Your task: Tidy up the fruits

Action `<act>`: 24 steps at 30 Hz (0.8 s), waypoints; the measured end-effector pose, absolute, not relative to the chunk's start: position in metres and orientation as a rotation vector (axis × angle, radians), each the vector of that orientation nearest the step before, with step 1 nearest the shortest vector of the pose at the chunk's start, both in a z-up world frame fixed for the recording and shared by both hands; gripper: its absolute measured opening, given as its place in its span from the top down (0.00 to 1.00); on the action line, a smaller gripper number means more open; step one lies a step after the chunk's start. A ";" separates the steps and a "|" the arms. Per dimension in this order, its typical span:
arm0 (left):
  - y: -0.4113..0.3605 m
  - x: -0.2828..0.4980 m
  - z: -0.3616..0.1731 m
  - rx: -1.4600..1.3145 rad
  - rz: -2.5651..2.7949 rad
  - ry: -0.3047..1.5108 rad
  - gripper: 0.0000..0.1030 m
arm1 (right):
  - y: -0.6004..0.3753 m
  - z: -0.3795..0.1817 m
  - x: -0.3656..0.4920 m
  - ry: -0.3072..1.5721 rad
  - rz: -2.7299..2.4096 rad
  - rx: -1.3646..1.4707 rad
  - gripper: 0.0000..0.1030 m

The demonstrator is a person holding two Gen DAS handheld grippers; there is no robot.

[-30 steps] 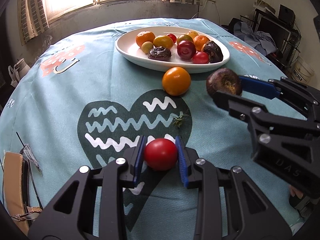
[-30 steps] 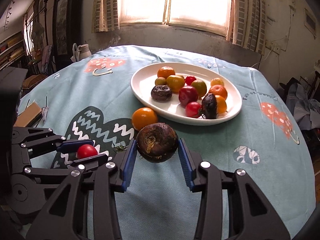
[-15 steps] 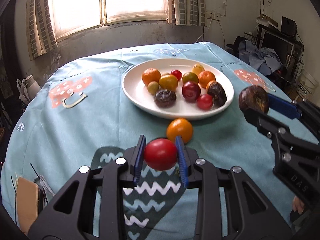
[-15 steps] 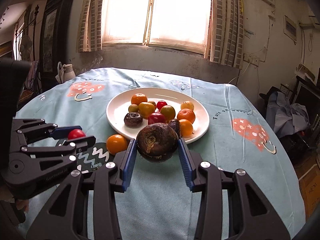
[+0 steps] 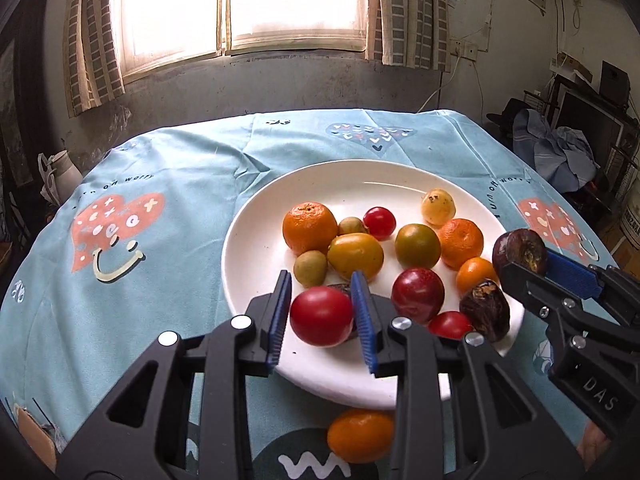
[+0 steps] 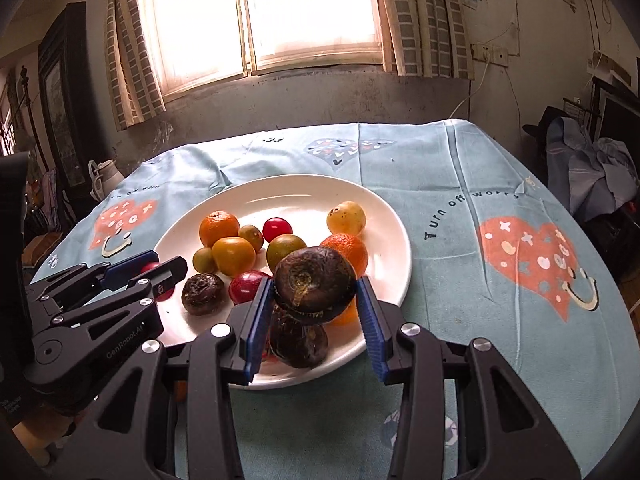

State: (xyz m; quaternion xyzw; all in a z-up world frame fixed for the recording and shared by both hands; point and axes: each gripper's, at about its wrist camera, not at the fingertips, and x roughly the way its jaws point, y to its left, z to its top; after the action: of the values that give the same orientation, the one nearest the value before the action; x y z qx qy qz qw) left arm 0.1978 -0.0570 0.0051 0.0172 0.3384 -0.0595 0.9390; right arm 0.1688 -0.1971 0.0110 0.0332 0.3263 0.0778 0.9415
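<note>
Each hand tool is made of black plastic with big triangle-shaped holes cut in its arms; the left gripper [image 5: 322,312] has two flat blue pads [image 5: 279,318] with tiny ridges; shiny round silver screws sit on the joints; the right gripper [image 6: 314,312] looks the same; white letters spell "DAS" on its side, and "GenRobot.AI" on the left one's side.

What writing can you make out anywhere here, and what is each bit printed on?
"Turn off worry": on the blue tablecloth, right of the white plate; only partly readable again at its left edge.
"GenRobot.AI": on the side of the left claw.
"DAS": on the side of the right claw.
Small white print at the right view's bottom left edge: too blurred to read.
</note>
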 end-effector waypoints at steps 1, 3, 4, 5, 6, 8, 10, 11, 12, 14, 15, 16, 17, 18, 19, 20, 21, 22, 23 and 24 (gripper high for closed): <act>-0.056 0.199 0.004 0.041 -0.115 0.678 0.59 | -0.197 0.008 0.171 0.663 0.168 0.075 0.58; -0.057 0.197 0.005 0.055 -0.095 0.642 0.40 | -0.197 0.007 0.172 0.652 0.177 0.074 0.50; -0.058 0.197 0.005 0.064 -0.093 0.631 0.38 | -0.196 0.008 0.172 0.644 0.175 0.070 0.38; -0.060 0.197 0.006 0.073 -0.097 0.626 0.37 | -0.196 0.009 0.170 0.628 0.165 0.065 0.38; -0.060 0.196 0.007 0.077 -0.099 0.622 0.35 | -0.196 0.009 0.168 0.617 0.167 0.060 0.38; -0.059 0.193 0.009 0.082 -0.096 0.609 0.34 | -0.194 0.010 0.166 0.617 0.178 0.050 0.38; -0.059 0.189 0.012 0.097 -0.091 0.596 0.34 | -0.194 0.011 0.163 0.615 0.183 0.046 0.38; -0.059 0.187 0.013 0.101 -0.088 0.589 0.33 | -0.194 0.011 0.162 0.617 0.185 0.043 0.38; -0.058 0.185 0.015 0.104 -0.086 0.582 0.33 | -0.194 0.011 0.161 0.616 0.180 0.037 0.37; -0.058 0.182 0.017 0.106 -0.086 0.575 0.32 | -0.193 0.011 0.157 0.611 0.179 0.028 0.37; -0.057 0.179 0.018 0.105 -0.085 0.571 0.31 | -0.192 0.011 0.155 0.609 0.177 0.023 0.37; -0.057 0.177 0.019 0.106 -0.082 0.568 0.30 | -0.192 0.011 0.153 0.608 0.177 0.017 0.37; -0.056 0.175 0.019 0.107 -0.080 0.565 0.28 | -0.191 0.011 0.151 0.608 0.176 0.010 0.37; -0.055 0.172 0.020 0.108 -0.078 0.562 0.28 | -0.190 0.012 0.148 0.605 0.175 0.005 0.37; -0.054 0.170 0.021 0.109 -0.077 0.561 0.28 | -0.189 0.012 0.144 0.601 0.176 0.002 0.37; -0.053 0.167 0.021 0.108 -0.076 0.560 0.28 | -0.188 0.013 0.141 0.598 0.179 -0.002 0.37; -0.052 0.164 0.022 0.105 -0.075 0.559 0.28 | -0.187 0.015 0.137 0.593 0.182 -0.004 0.37; -0.051 0.161 0.023 0.102 -0.075 0.559 0.28 | -0.186 0.016 0.133 0.588 0.185 -0.006 0.37; -0.049 0.157 0.023 0.099 -0.075 0.559 0.27 | -0.184 0.017 0.129 0.585 0.189 -0.007 0.37; -0.048 0.153 0.023 0.098 -0.074 0.559 0.27 | -0.184 0.017 0.124 0.582 0.193 -0.006 0.37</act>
State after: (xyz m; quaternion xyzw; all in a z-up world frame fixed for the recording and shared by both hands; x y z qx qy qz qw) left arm 0.1531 -0.0476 0.0235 0.0481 0.2755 -0.0364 0.9594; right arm 0.1242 -0.1835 0.0175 -0.0029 0.2864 0.0950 0.9534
